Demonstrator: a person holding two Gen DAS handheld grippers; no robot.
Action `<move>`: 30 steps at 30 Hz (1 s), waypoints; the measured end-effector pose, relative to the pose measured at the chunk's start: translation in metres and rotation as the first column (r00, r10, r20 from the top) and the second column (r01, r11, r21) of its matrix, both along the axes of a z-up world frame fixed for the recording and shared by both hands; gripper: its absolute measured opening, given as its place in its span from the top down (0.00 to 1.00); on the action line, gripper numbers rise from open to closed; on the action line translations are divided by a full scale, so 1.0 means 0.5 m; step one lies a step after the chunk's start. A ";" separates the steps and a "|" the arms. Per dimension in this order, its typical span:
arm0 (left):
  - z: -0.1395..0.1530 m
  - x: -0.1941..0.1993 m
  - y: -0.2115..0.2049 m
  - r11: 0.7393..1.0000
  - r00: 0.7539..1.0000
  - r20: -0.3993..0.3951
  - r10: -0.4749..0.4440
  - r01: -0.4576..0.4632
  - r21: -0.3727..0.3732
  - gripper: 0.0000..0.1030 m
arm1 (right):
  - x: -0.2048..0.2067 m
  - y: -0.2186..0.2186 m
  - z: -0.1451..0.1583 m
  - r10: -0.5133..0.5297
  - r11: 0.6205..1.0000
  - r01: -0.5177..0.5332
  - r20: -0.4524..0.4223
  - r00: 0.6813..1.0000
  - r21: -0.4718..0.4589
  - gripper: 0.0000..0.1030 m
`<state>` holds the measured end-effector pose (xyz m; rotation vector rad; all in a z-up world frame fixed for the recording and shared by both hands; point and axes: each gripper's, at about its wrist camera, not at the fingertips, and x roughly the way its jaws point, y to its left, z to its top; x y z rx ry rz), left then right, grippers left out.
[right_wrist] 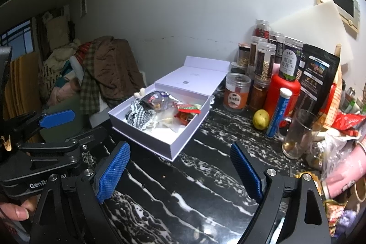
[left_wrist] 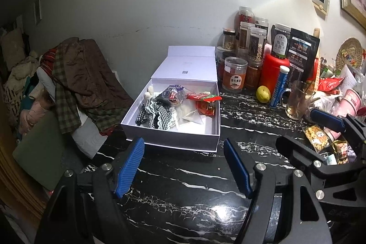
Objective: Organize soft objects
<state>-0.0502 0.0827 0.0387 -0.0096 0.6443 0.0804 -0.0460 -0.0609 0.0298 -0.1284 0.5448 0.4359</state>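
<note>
Both grippers are hovering low over the black, white-veined marble bench (left_wrist: 183,186), side by side, nothing in either.

Left gripper (left_wrist: 183,166): jaws standing moderately apart, blue ribbed pads bare, gripping nothing. Right gripper (right_wrist: 180,170): jaws spread wider, also bare.

The open white cardboard gift box (left_wrist: 169,136), lid hinged back against the wall, is sitting just ahead of the left jaws and slightly to their left; from the right jaws it is lying ahead and to the left, its near corner overhanging toward them.

Inside the box:
- black-and-white checked, lace-trimmed fabric piece (left_wrist: 157,116), crumpled at the left side, nearest the left jaws' left finger. Judged light, limp, and non-slippery; it should be bunching rather than sliding. Best hold is likely a raised fold at the top of the heap, pinched from above.
- clear plastic snack bag with printed label (left_wrist: 171,94), farther back. Probably crinkly and slick; a grip at a gathered edge seems safer than on the flat face.
- red foil snack packets (left_wrist: 204,104), toward the right wall. Light and slippery, contents perhaps crushable.
- pale translucent pouch (left_wrist: 191,118), lying flat on the box floor and hard to get under.

To the right of both jaws, a clear glass mug (right_wrist: 297,134) and a yellow lemon (right_wrist: 260,119) are standing near the clutter; the mug looks fragile, so a wide swing that way is risky.
</note>
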 end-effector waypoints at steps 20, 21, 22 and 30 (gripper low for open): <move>-0.016 0.015 0.004 1.000 1.000 -0.024 -0.017 0.018 0.005 0.30 | 0.022 0.000 -0.015 0.012 1.000 -0.012 -0.030 0.999 -0.009 0.12; -0.016 0.015 0.002 1.000 0.999 -0.027 -0.019 0.020 0.007 0.30 | 0.023 0.000 -0.016 0.011 1.000 -0.011 -0.031 0.999 -0.009 0.12; -0.017 0.016 0.000 1.000 0.999 -0.028 -0.023 0.023 0.008 0.30 | 0.023 -0.001 -0.016 0.011 1.000 -0.011 -0.032 0.999 -0.008 0.12; -0.023 0.019 -0.005 1.000 0.999 -0.039 -0.029 0.030 0.009 0.30 | 0.031 -0.007 -0.022 0.001 1.000 -0.002 -0.043 0.999 -0.010 0.12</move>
